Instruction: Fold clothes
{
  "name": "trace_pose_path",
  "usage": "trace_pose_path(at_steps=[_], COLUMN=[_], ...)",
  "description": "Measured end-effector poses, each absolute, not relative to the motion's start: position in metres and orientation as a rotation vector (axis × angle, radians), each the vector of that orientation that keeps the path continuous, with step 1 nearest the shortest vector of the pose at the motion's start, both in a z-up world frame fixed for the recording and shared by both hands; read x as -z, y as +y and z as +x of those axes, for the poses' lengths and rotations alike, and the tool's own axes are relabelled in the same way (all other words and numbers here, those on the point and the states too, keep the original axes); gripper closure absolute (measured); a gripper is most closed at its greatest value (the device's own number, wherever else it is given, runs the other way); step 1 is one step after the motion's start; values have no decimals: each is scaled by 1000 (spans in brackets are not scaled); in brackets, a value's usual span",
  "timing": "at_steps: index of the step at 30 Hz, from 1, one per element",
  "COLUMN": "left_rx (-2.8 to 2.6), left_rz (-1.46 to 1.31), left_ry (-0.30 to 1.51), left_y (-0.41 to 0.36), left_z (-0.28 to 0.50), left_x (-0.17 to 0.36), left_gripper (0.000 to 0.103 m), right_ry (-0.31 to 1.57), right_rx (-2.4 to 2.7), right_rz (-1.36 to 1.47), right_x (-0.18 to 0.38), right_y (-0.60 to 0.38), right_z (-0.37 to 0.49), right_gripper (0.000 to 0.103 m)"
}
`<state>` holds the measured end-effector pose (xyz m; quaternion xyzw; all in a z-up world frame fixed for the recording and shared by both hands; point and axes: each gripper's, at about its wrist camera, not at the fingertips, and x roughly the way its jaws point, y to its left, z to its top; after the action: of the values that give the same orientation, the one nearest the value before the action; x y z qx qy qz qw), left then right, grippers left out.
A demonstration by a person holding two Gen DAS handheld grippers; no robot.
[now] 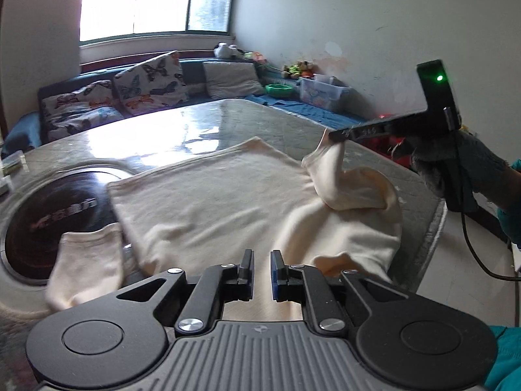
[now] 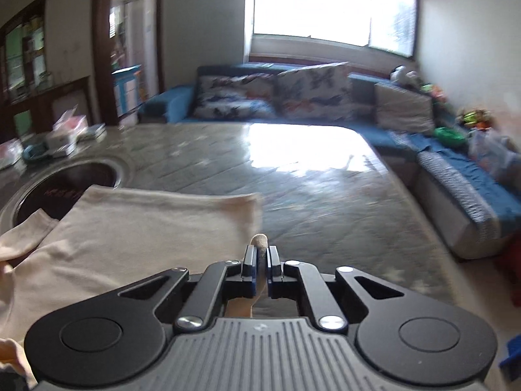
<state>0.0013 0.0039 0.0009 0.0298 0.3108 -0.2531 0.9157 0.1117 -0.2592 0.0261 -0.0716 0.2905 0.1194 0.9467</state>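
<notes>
We see the cream shirt point(image 1: 211, 195) lying mostly flat on the bench point(image 1: 195, 123), its far edge beside a round black hob point(image 1: 49, 211) set into the top. Our right tongs point(image 2: 260, 257) are clamped on one sleeve point(image 1: 329, 169), lifted off the bench. Our left tongs point(image 1: 262, 267) hang parted and empty just above the near hem.

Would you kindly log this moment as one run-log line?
task: fold clothes | left gripper: open, over cream shirt | right gripper: shut on sleeve, lifted | shirt on table
</notes>
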Motion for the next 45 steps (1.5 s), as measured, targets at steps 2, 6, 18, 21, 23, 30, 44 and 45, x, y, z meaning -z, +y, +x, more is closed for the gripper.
trace_pose_path(at_steps=[2, 6, 18, 21, 23, 30, 44, 45], left_rx=[562, 648, 729, 696, 694, 702, 512, 471], left_rz=[80, 114, 202, 178, 171, 163, 59, 36], left_ry=[651, 674, 663, 654, 665, 709, 699, 710], left_y=[-7, -23, -26, -30, -35, -51, 1, 8], left_z=[2, -1, -30, -20, -15, -3, 13, 20], left_x=[4, 14, 11, 6, 9, 21, 7, 6], left_gripper=[92, 92, 88, 87, 87, 87, 64, 64], right_ry=[549, 490, 622, 650, 674, 716, 779, 773], right_rx=[-161, 6, 115, -16, -96, -379, -573, -567], right_rz=[-153, -170, -84, -78, -70, -138, -308, -289], right_x=[-36, -48, -19, -15, -13, -8, 7, 5], right_y=[-278, -317, -371, -348, -332, -269, -221, -222], right_z=[102, 85, 63, 57, 55, 34, 29, 34], right_gripper=[98, 98, 86, 64, 63, 47, 45, 45])
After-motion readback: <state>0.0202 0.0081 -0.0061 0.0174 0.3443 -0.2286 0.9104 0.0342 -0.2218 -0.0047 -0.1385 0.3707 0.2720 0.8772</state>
